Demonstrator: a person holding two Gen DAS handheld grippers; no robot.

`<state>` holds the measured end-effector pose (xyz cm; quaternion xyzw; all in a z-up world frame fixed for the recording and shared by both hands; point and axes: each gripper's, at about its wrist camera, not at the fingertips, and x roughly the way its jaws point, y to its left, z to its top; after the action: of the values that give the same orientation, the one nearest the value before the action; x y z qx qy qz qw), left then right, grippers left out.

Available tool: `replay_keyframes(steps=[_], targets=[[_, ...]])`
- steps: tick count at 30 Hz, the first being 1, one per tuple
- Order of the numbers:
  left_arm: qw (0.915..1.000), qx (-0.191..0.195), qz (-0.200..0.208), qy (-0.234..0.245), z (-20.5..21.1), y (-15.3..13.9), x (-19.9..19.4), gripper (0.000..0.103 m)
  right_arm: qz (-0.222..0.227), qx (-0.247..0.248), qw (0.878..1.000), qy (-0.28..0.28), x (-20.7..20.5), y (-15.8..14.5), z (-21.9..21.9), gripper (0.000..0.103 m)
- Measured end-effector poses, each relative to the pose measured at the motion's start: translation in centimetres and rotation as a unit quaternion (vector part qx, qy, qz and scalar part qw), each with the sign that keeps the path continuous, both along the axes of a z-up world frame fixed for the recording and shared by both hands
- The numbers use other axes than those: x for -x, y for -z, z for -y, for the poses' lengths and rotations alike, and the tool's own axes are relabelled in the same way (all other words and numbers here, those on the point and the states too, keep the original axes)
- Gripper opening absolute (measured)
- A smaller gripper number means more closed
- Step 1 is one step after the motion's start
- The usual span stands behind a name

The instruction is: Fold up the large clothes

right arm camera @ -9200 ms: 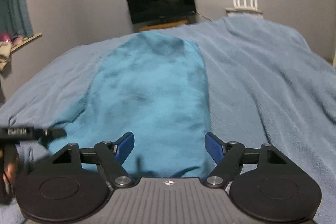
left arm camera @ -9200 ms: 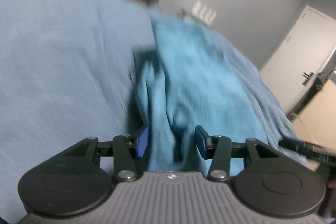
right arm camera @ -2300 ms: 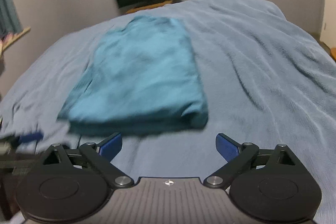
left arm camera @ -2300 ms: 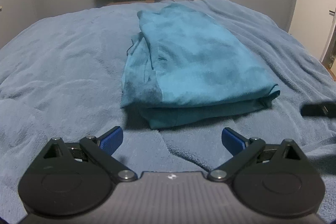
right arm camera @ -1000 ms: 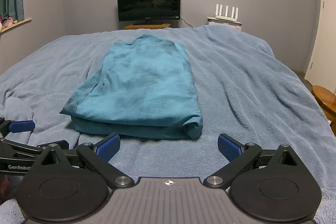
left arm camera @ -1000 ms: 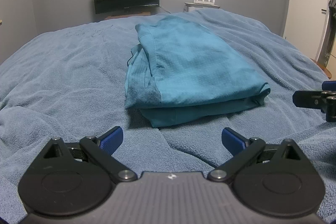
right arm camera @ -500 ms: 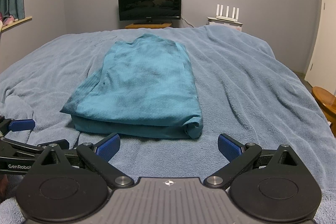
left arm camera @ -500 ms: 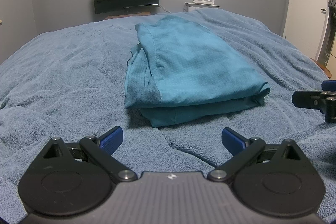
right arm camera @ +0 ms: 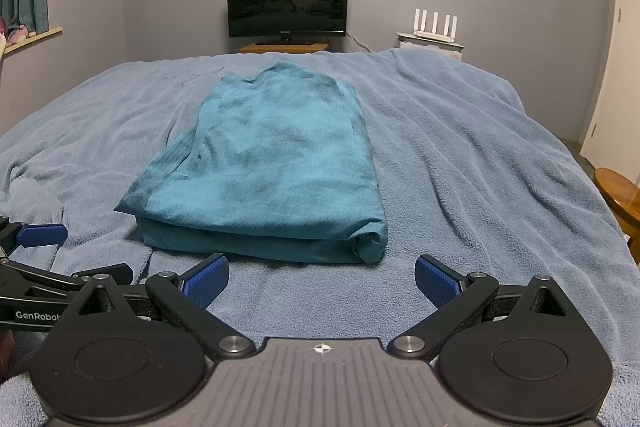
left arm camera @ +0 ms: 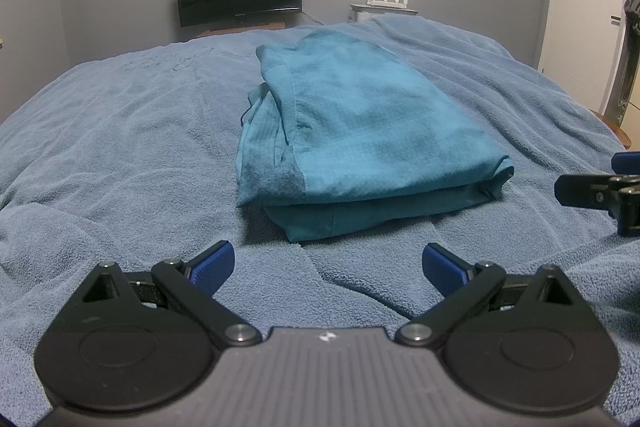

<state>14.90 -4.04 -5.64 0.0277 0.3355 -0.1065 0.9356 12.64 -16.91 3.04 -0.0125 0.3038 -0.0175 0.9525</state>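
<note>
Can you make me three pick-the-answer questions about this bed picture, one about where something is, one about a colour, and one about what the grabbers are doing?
1. Where does the folded garment lie?
A. On the blue blanket
B. On the floor
C. On the wooden stool

2. What colour is the folded garment?
A. Red
B. Teal
C. White

3. What are the left hand-held gripper and the right hand-held gripper doing?
A. Both pinch the garment
B. One holds the blanket
C. Both are open and hold nothing

Answers:
1. A, the garment rests in the middle of the blanket that covers the bed.
2. B, its cloth is a blue-green, brighter than the blanket.
3. C, in each wrist view the blue pads stand wide apart, short of the garment's near edge.
</note>
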Motion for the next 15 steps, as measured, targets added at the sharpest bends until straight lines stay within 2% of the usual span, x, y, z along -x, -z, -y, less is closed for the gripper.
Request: replay_keyframes(steps=[15], targets=[[0.9999, -0.009, -0.004, 0.005, -0.36, 0.15, -0.07, 0.101, -0.001, 0.001, 1.000, -0.004, -0.05, 0.08, 0.11, 0.101]])
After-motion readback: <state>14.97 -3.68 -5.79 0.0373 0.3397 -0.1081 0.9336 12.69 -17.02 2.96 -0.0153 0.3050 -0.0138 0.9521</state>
